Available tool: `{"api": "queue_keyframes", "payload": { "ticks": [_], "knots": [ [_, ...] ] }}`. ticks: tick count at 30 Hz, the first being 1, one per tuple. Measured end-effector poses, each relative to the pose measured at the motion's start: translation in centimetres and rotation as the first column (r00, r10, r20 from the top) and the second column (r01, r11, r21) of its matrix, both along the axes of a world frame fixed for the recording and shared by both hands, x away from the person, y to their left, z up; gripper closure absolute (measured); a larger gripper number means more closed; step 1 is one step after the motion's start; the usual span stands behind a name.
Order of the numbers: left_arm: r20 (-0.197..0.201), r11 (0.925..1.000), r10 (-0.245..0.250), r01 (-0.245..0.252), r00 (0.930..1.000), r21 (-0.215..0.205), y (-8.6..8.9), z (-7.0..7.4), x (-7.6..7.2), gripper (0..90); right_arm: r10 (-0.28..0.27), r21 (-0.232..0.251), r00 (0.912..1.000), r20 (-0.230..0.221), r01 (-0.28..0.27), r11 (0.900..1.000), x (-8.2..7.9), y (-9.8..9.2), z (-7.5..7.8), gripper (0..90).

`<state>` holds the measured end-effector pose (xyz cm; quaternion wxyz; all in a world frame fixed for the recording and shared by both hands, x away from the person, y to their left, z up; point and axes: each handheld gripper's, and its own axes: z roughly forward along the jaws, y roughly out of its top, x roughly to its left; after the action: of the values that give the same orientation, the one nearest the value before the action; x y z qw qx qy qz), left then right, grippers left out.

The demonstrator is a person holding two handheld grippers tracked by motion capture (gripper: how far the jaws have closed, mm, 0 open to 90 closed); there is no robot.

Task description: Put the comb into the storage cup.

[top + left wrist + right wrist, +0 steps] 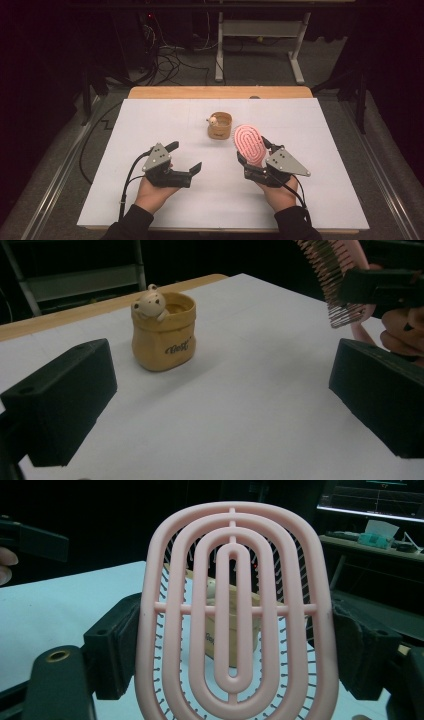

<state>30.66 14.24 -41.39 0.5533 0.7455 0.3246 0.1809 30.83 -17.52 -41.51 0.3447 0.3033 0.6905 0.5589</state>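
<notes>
Overhead, the right gripper (253,159) clamps a pink oval plastic hairbrush (249,143) above the white table sheet (150,120), near a small tan pouch-shaped cup with a bear figure (220,125); the left gripper (186,157) stands spread and empty. Along the left gripper's jaws, the cup (163,330) sits ahead, the brush's bristles (332,275) upper right. Along the right gripper's jaws, pads press both edges of the brush (232,615).
</notes>
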Motion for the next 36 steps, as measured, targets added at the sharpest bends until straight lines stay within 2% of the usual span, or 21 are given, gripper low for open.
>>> {"api": "queue_keyframes", "payload": {
  "ticks": [10, 21, 30, 36],
  "knots": [
    [-0.006, 0.9998, -0.021, 0.021, 0.9998, 0.000, -1.4, 0.9, 0.3, 0.0, 0.007, 0.000, 1.0000, 0.001, -0.007, 1.000, -0.1, 0.4, -0.2, 20.4],
    [-0.011, 0.9984, -0.056, 0.055, 0.9984, -0.009, -2.6, 0.9, 0.3, 0.0, 0.033, -0.029, 0.9993, 0.015, -0.032, 0.999, -0.4, 1.5, -0.4, 20.3],
    [-0.008, 0.9963, -0.084, 0.084, 0.9964, -0.020, -3.8, 1.4, 0.4, 0.0, 0.048, -0.042, 0.9984, 0.028, -0.047, 0.998, -0.6, 2.3, -0.6, 20.3],
    [-0.013, 0.9942, -0.097, 0.096, 0.9952, -0.048, -4.2, 1.9, 0.5, 0.0, 0.066, -0.050, 0.9971, 0.038, -0.064, 0.997, -0.9, 2.7, -0.6, 20.3]
  ]
}}
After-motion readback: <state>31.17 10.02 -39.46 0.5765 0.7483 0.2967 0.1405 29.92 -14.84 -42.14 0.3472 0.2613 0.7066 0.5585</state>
